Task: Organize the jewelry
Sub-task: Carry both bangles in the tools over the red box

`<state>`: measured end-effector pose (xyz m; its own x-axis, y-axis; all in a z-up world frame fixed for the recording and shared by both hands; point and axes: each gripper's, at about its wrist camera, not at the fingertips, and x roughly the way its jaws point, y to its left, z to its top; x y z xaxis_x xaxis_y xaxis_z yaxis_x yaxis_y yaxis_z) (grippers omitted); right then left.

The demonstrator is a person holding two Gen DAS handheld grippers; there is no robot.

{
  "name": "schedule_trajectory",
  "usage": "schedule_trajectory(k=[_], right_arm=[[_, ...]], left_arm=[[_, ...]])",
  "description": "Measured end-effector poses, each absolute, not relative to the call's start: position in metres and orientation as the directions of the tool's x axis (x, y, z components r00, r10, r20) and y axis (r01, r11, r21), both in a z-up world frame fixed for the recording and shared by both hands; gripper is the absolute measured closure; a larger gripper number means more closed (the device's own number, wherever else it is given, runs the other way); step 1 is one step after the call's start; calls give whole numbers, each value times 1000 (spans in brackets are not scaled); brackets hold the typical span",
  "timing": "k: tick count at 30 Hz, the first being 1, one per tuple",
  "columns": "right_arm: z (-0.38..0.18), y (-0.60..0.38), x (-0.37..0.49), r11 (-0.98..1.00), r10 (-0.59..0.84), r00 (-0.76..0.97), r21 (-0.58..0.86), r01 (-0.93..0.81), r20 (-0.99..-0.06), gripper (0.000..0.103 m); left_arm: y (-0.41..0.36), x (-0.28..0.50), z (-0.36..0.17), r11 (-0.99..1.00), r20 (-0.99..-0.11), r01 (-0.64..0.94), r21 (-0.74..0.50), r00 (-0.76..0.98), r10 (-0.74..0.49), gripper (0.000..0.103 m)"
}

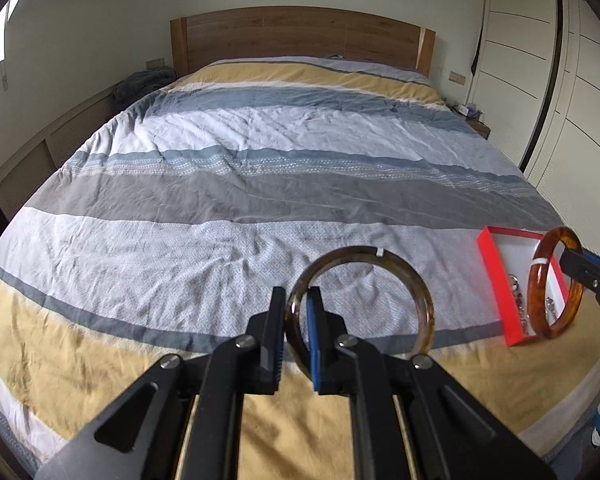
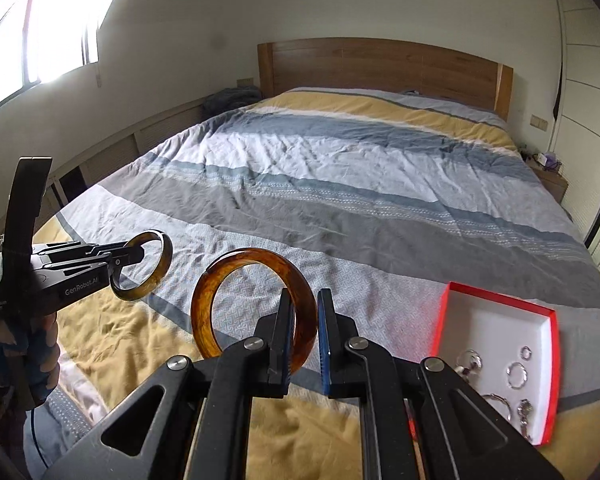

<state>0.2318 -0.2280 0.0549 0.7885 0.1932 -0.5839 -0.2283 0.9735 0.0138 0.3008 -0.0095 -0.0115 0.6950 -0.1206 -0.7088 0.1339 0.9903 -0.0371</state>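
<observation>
My left gripper (image 1: 297, 322) is shut on a dark olive-brown bangle (image 1: 418, 304) and holds it upright above the striped bedcover; it also shows in the right wrist view (image 2: 162, 266). My right gripper (image 2: 305, 328) is shut on an amber tortoiseshell bangle (image 2: 244, 260), held above the bed; the left wrist view shows this bangle (image 1: 540, 280) in front of the red box. The red-rimmed white box (image 2: 500, 300) lies open on the bed to the right and holds several silver rings (image 2: 516, 374) and a watch (image 2: 524, 410).
The bed (image 1: 260, 184) with a striped blue, grey, white and yellow cover fills the view, with a wooden headboard (image 1: 300, 36) at the far end. White wardrobe doors (image 1: 560, 80) stand on the right, low cabinets (image 1: 40, 160) on the left.
</observation>
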Motion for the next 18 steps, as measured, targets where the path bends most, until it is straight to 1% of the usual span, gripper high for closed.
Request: schedule_trajectory(k=[10, 18], right_arm=[[102, -262, 107, 990, 123, 852, 3, -141, -509, 92], [120, -281, 34, 996, 84, 890, 9, -90, -447, 92]], left_arm=[[-20, 188, 33, 982, -666, 183, -43, 727, -165, 94], [-33, 132, 62, 976, -617, 214, -36, 764, -191, 94]])
